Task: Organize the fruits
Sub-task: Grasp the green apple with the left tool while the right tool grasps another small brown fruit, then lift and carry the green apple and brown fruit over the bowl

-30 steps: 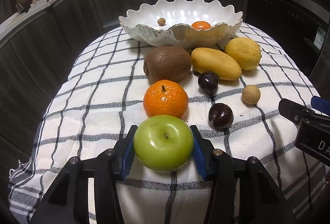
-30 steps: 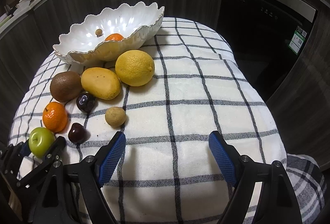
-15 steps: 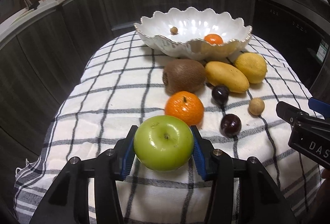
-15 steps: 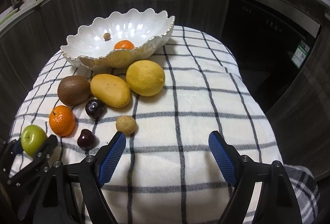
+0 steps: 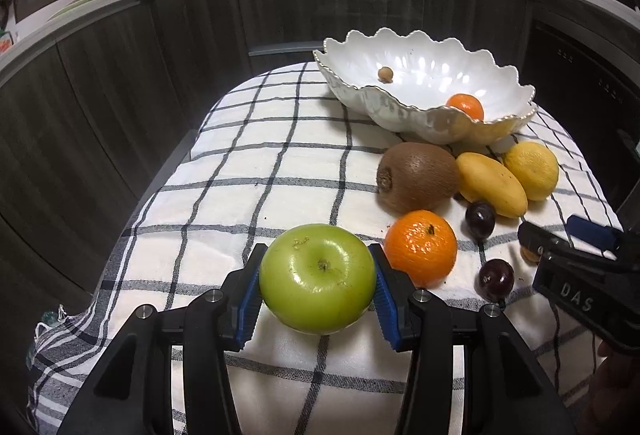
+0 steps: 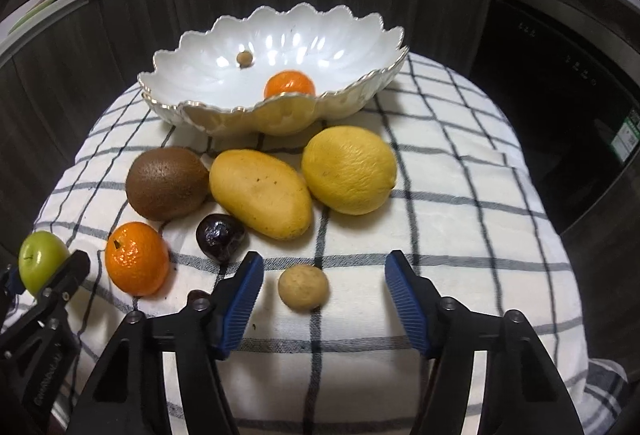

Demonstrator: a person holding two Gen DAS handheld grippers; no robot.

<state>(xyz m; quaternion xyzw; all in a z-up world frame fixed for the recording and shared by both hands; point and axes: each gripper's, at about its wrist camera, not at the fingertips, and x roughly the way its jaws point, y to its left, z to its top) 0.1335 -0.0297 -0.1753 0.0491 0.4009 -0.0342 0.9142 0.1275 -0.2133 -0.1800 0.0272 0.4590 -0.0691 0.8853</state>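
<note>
Left gripper [image 5: 318,285]: blue pads pressed on both sides of a green apple [image 5: 318,277], which was held clear of the checked cloth [image 5: 248,171].

Right gripper [image 6: 324,293]: jaws had just been closing, stood partly open; a small tan round fruit [image 6: 303,287] lay on the cloth between them, nearer the left pad, touched by neither.

Beyond the right jaws, left to right: a kiwi [image 6: 166,183], a yellow mango [image 6: 262,193] and a lemon [image 6: 349,169], side by side and close together. A dark plum [image 6: 219,237] lay just beyond the left pad, in front of the mango. An orange [image 6: 137,258] lay left of the left pad.

Second dark plum [image 5: 496,278]: on the cloth right of the left gripper's jaws, near the right gripper's tip.

White scalloped bowl [image 6: 344,47]: farthest beyond both jaws, behind the fruit row; it held a second orange [image 6: 289,85] and a second small tan fruit [image 6: 244,58], well apart.
</note>
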